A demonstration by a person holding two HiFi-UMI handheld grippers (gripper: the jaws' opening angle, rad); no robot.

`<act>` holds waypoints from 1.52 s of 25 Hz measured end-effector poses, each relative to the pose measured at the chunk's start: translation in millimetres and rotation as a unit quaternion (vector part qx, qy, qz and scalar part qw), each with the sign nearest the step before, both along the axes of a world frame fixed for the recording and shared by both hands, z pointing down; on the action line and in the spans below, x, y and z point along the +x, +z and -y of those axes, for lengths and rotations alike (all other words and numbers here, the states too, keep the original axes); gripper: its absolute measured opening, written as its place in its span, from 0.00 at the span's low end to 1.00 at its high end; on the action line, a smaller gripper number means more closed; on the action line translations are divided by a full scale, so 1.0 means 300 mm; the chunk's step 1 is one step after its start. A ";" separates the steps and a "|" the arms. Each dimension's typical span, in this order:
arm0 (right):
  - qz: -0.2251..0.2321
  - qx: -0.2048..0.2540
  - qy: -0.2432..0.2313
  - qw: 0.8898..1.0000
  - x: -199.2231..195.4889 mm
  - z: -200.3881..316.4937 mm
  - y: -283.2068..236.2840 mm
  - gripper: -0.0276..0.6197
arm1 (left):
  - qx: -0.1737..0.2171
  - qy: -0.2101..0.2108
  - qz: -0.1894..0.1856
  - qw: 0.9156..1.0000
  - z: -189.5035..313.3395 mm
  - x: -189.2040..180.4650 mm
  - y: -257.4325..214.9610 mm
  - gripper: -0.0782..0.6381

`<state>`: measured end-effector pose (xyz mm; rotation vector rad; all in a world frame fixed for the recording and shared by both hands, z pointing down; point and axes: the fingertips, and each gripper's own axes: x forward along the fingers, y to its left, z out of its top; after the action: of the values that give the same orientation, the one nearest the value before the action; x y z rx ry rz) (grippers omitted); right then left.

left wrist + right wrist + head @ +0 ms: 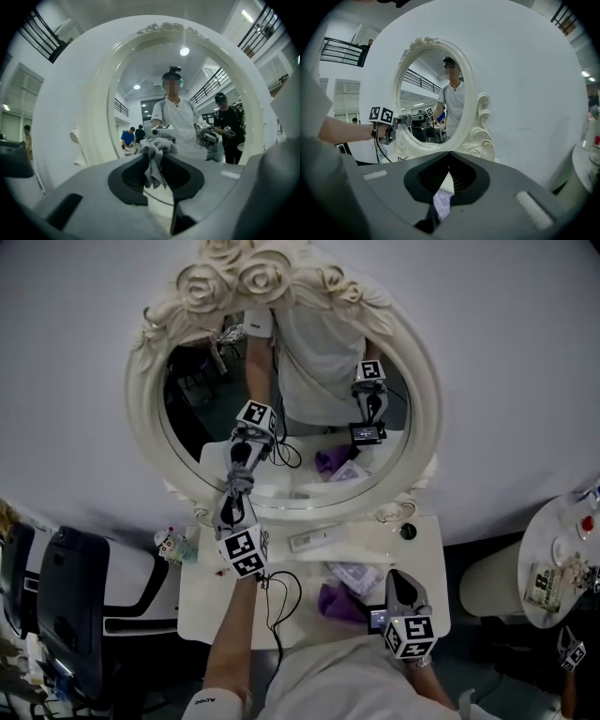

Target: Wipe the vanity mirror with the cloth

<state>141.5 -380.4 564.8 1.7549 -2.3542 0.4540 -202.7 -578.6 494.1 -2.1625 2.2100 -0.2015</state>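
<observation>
The oval vanity mirror (281,390) in its ornate white rose frame stands at the back of a white vanity table (202,601). My left gripper (234,491) is shut on a crumpled grey cloth (242,476) and holds it against the lower left of the glass. In the left gripper view the cloth (153,161) hangs between the jaws, with the mirror (187,84) close ahead. My right gripper (396,576) rests low over the table's right side, shut with nothing in it. In the right gripper view its jaws meet (449,153), and the mirror (436,89) and left gripper (401,120) lie ahead to the left.
On the table lie a purple cloth (336,602), a patterned packet (354,575), a white flat box (314,540), a small dark jar (408,532) and a small figurine (169,542). A black chair (66,596) stands left, a round side table (562,559) right.
</observation>
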 end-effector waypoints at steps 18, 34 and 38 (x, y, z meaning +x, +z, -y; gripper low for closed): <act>0.004 -0.003 0.027 1.000 0.056 -0.030 0.000 0.05 | -0.024 0.186 -0.028 0.982 -0.049 0.730 0.066 0.22; 0.016 -0.008 0.063 0.998 0.134 -0.048 0.024 0.05 | -0.067 0.178 0.009 0.982 -0.017 0.606 0.189 0.22; 0.011 -0.007 0.039 0.999 0.090 -0.036 0.022 0.05 | -0.077 0.080 -0.003 0.994 -0.017 0.275 0.211 0.22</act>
<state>168.4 -369.7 571.4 1.8493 -2.2985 0.5027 -120.2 -573.4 557.4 -2.4079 2.0746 -0.3690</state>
